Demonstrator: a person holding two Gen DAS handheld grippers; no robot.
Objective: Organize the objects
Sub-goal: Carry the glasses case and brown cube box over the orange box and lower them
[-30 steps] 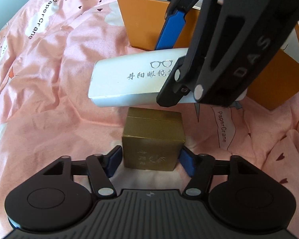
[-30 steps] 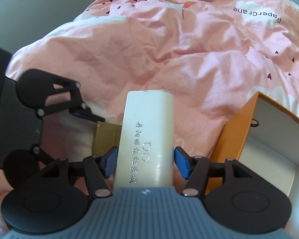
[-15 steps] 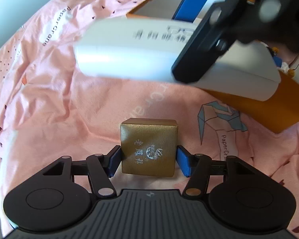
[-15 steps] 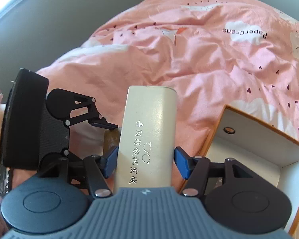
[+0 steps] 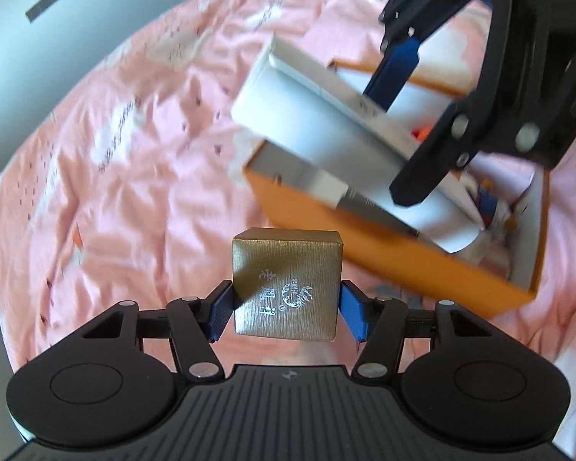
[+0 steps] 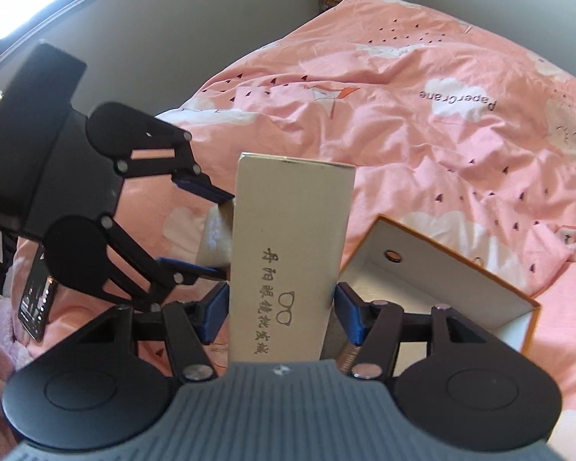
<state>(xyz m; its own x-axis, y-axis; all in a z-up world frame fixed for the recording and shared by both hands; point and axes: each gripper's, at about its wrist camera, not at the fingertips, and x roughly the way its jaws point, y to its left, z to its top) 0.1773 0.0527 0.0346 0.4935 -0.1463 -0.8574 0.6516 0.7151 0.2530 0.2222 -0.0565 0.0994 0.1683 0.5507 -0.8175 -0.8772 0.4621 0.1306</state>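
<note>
The small gold cardboard box with silver characters (image 5: 287, 290) sits clamped between the blue pads of the left claw (image 5: 287, 309), held clear above the pink patterned bedspread (image 5: 126, 176). Ahead and to that claw's right, the long white glasses case (image 5: 326, 142) hangs tilted over the open orange cardboard box with a white lining (image 5: 403, 261), pinched by the right claw (image 5: 407, 123).

The right wrist view shows the white glasses case (image 6: 288, 261) gripped by the right claw (image 6: 280, 313), its printed spectacles and characters legible. The orange box (image 6: 441, 269) lies just to this claw's right, with a small round fitting on its inner wall; the left claw (image 6: 203, 226) is to the left, with only a sliver of the gold box (image 6: 217, 238) showing.

The left view alone reveals small colourful items inside the orange box, too blurred to identify.
</note>
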